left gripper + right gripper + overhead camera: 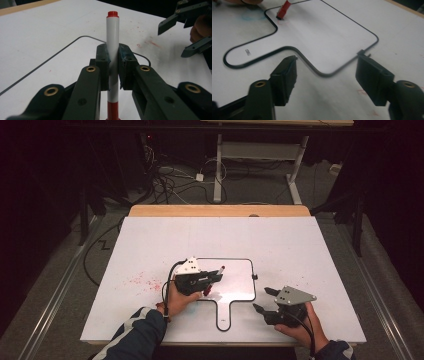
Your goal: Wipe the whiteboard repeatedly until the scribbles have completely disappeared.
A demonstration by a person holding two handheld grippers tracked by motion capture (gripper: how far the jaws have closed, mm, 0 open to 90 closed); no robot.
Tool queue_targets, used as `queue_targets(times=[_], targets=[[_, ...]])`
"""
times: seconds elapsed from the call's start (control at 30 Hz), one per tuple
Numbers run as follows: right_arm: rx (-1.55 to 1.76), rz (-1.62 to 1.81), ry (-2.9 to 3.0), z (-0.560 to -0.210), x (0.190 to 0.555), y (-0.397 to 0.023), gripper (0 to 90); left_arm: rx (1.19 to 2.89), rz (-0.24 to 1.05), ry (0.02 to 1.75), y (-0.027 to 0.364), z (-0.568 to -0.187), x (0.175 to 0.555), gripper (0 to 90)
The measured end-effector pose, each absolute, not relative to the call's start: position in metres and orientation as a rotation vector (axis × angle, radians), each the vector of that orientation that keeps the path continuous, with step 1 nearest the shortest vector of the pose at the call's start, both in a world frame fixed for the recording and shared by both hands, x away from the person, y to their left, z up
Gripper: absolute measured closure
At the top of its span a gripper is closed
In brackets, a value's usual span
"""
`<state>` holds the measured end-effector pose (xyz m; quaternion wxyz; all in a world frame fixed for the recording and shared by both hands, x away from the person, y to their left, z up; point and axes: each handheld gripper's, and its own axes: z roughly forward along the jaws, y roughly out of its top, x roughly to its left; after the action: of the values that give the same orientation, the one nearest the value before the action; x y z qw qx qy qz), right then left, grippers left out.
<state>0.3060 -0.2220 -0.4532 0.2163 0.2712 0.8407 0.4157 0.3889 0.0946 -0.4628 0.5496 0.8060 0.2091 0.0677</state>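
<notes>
White marker (112, 45) w/ red cap, white board (235, 280) w/ black edge, black tongs (329, 75)

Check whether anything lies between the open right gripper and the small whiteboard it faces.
Nothing visible does. The right gripper stands open over bare table, with the whiteboard edge just ahead of its jaws. The left gripper holds the marker at the board's far side, out of that path.

The table (150, 240) is white, with a bare wooden strip (220, 210) along its far edge and red smudges (142, 282) on its left part. Beyond it, tangled cables (167, 177) lie on the grey floor (260, 190) beside the white legs of another desk (260, 155).
</notes>
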Motion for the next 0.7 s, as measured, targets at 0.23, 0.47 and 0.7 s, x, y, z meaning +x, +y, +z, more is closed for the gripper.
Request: queue_targets(times=[0.23,0.47,0.7], targets=[[0.746,1.216,2.418,-0.456,0.322,-0.183,43.2,1.864,0.179,0.505,0.098,-0.455,0.389,78.6],[0.737,1.263,2.405,-0.453,0.338,-0.147,46.3,1.831,0.191,0.492,0.101,-0.448,0.383,78.6],[0.81,1.38,2.371,-0.451,0.354,-0.124,46.7,1.811,0.206,0.499,0.102,-0.444,0.378,78.6]])
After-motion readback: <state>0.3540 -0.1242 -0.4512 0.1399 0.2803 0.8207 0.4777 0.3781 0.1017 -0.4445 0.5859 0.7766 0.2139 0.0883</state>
